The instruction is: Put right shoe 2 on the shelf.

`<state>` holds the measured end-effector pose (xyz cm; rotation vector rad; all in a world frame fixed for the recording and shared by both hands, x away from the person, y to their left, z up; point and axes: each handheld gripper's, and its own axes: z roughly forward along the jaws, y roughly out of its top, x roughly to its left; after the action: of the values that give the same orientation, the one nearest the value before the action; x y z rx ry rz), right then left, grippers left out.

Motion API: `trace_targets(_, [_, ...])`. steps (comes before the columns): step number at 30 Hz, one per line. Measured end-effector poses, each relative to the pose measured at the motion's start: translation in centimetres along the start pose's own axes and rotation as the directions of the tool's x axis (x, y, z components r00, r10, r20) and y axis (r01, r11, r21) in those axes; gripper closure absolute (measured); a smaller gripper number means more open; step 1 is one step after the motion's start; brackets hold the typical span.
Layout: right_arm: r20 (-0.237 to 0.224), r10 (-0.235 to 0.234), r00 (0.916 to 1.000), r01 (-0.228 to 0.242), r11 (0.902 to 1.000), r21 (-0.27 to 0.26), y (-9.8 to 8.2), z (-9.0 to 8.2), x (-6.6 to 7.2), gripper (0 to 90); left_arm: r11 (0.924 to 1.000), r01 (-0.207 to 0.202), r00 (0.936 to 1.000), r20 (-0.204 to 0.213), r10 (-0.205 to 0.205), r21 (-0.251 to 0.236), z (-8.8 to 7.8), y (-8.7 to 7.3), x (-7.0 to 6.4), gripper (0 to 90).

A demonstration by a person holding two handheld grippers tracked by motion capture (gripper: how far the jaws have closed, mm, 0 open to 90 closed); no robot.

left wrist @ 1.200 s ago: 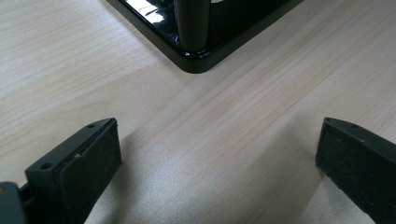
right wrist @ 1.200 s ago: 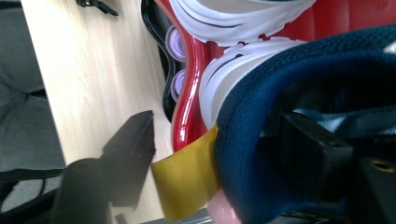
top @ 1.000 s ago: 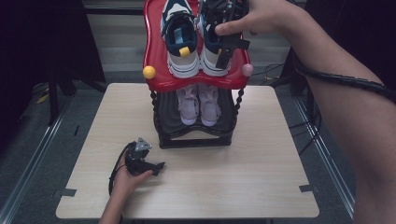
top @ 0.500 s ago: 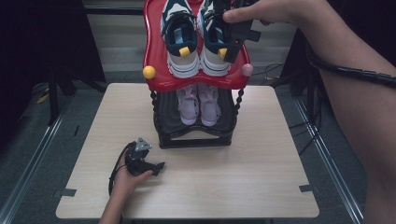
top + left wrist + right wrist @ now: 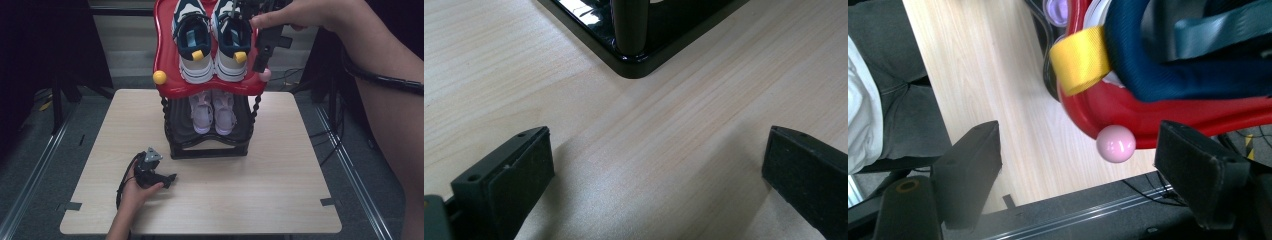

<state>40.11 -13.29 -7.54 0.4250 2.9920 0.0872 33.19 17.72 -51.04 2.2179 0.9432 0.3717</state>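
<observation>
The right gripper (image 5: 1078,165), jaws spread and empty, is hovering beside the right sneaker (image 5: 231,42) (lying toward its one o'clock, heel-to-toe along twelve–six).

navy sneakers (image 5: 212,40): toes cut off by top edge, high view | pink shoes (image 5: 214,111): fronts hidden under red shelf (image 5: 165,60) | rack base (image 5: 634,60): only one corner in frame, left gripper view
</observation>
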Motion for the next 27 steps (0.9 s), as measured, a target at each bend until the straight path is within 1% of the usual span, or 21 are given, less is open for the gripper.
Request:
trace_targets(2, [-0.014,0.002,0.9999,-0.002,1.0,-0.001,-0.3,0.2,0.1,18.7,1.0,0.0,1.0,0.0,0.0,0.0,0.0,0.0,0.0,0.0])
trace_targets(7, [-0.023,0.008,0.9997,-0.008,0.9997,0.023,-0.9,0.7,0.2,19.0,1.0,0.0,1.0,0.001,0.0,0.0,0.0,0.0,0.0,0.0])
trace_targets(8, [-0.033,0.01,0.9994,-0.009,0.9995,0.029,-1.0,0.8,0.2,19.0,1.0,0.0,1.0,0.002,0.0,-0.002,0.0,0.0,0.0,0.0])
trace_targets(10, [-0.03,0.004,0.9995,-0.004,0.9996,0.028,-1.2,0.9,0.2,19.0,1.0,-0.001,1.0,0.001,0.001,0.001,0.0,0.0,0.0,0.0])
trace_targets(11, [-0.035,0.012,0.9993,-0.011,0.9994,0.034,-1.3,0.9,0.3,19.0,1.0,-0.001,1.0,0.002,0.001,0.001,0.0,0.0,0.0,0.0])
trace_targets(15, [-0.041,0.01,0.9991,-0.009,0.9991,0.041,-1.5,1.2,0.3,19.1,1.0,0.0,1.0,0.005,0.0,0.0,0.0,0.0,0.0,0.0])
trace_targets(16, [-0.034,0.007,0.9994,-0.006,0.9989,0.046,-1.6,1.3,0.4,19.2,1.0,0.0,1.0,0.005,0.0,0.0,0.0,0.0,0.0,0.0])
trace_targets(17, [-0.037,0.003,0.9993,-0.001,0.9992,0.039,-1.7,1.3,0.3,19.1,1.0,0.0,1.0,0.005,0.0,0.0,0.0,0.0,0.0,0.0])
trace_targets(18, [-0.041,0.01,0.9991,-0.008,0.999,0.044,-1.8,1.4,0.4,19.0,1.0,0.0,1.0,0.005,0.0,0.0,0.0,0.0,0.0,0.0])
trace_targets(20, [-0.036,0.007,0.9993,-0.005,0.9989,0.047,-2.1,1.4,0.4,19.2,1.0,-0.001,1.0,0.005,0.001,0.0,0.0,0.0,0.0,0.0])
trace_targets(21, [-0.04,0.013,0.9991,-0.011,0.9986,0.052,-2.2,1.4,0.5,19.2,1.0,0.0,1.0,0.005,0.0,0.0,0.0,0.0,0.0,0.0])
trace_targets(27, [-0.049,0.015,0.9987,-0.013,0.9988,0.047,-3.5,1.7,0.7,19.4,1.0,-0.001,1.0,0.005,0.001,0.0,0.0,0.0,0.0,0.0])
